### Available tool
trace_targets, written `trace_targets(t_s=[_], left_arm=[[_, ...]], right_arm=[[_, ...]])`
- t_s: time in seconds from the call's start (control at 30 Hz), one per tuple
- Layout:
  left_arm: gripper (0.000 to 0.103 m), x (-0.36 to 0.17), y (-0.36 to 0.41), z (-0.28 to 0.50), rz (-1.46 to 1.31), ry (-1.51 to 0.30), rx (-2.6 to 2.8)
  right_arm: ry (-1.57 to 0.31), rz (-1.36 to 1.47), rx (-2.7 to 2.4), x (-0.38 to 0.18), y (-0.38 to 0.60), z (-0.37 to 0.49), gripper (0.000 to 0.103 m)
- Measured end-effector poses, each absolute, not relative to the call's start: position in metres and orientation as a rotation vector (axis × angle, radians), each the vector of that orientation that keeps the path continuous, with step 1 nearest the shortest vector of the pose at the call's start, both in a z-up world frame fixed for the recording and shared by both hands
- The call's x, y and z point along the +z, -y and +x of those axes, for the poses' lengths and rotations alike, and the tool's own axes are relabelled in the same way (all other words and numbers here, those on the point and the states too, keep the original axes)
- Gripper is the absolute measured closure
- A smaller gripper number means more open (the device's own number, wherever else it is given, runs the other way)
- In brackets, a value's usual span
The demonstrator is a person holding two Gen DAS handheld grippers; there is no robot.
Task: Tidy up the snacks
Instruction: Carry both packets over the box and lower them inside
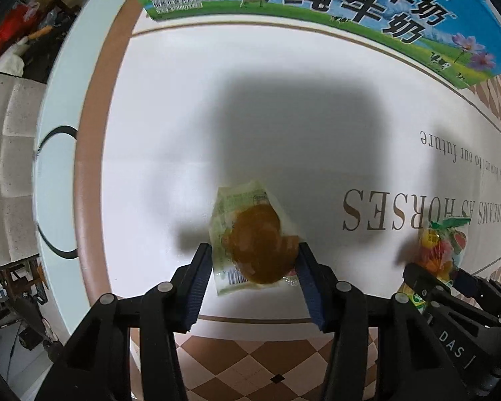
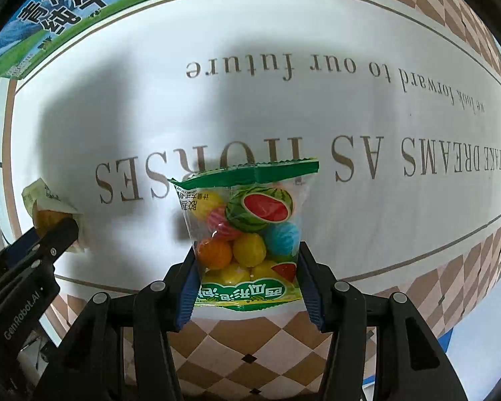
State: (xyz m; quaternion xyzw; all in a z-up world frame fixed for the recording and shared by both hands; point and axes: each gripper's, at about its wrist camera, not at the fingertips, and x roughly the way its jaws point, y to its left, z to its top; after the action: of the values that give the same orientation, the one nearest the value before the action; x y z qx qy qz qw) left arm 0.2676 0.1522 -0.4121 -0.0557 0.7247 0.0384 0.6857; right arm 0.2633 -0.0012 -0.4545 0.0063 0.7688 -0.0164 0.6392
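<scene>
My left gripper point(image 1: 252, 250) is shut on a wrapped brown pastry point(image 1: 255, 247) in a pale green packet, held just above the white tablecloth point(image 1: 284, 127). The blue pads press both sides of the packet. In the right wrist view my right gripper point(image 2: 247, 250) is shut on a clear bag of coloured gum balls point(image 2: 247, 230) with a watermelon picture and a green top seal. That bag point(image 1: 442, 247) shows at the right of the left wrist view, the pastry point(image 2: 46, 217) at the left of the right wrist view. Both grippers point down, side by side.
A green and blue milk carton box point(image 1: 317, 3) stands at the far side of the table point(image 2: 66, 10). The cloth bears brown lettering and a brown checked border point(image 1: 250, 361). A pale chair point(image 1: 3, 153) and floor clutter lie beyond the table's left edge.
</scene>
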Motion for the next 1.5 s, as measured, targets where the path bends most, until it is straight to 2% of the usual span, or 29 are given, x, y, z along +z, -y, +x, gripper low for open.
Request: trace_targets(t_s=[0.1,0.37,0.5,0.7,0.87,1.07,1.27,1.5], left_arm=[[0.049,-0.415,-0.157,0.276,-0.116,-1.618,0.094],[0.049,-0.416,-0.158,0.279,-0.116,-1.617,0.096],[0.055,-0.411,-0.15,0.28,-0.112,-1.602,0.091],[0.056,-0.406,-0.145,0.28,-0.13,-1.603,0.097],[0.056,-0.376,-0.137,0.278,-0.157,-1.575,0.066],[0.056,-0.312,-0.133,0.286,-0.217,-1.477,-0.005],[0.056,-0.242,-0.133,0.328,-0.274,-1.366,-0.097],[0.056,-0.211,-0.154,0.413,-0.306,-1.334,-0.138]], right_arm=[[-1.76,0.034,-0.046,-0.455,0.005,0.249,0.046],[-1.75,0.039,-0.054,-0.455,0.032,0.26,0.046],[-1.745,0.037,-0.047,-0.455,0.039,0.272,0.047],[-1.731,0.037,-0.037,-0.452,0.038,0.268,0.047],[-1.727,0.085,-0.026,-0.443,0.046,0.265,0.048],[-1.669,0.144,0.039,-0.402,0.055,0.27,0.048],[-1.566,0.205,0.154,-0.33,0.056,0.295,0.048],[-1.411,0.231,0.235,-0.251,0.049,0.376,0.048]])
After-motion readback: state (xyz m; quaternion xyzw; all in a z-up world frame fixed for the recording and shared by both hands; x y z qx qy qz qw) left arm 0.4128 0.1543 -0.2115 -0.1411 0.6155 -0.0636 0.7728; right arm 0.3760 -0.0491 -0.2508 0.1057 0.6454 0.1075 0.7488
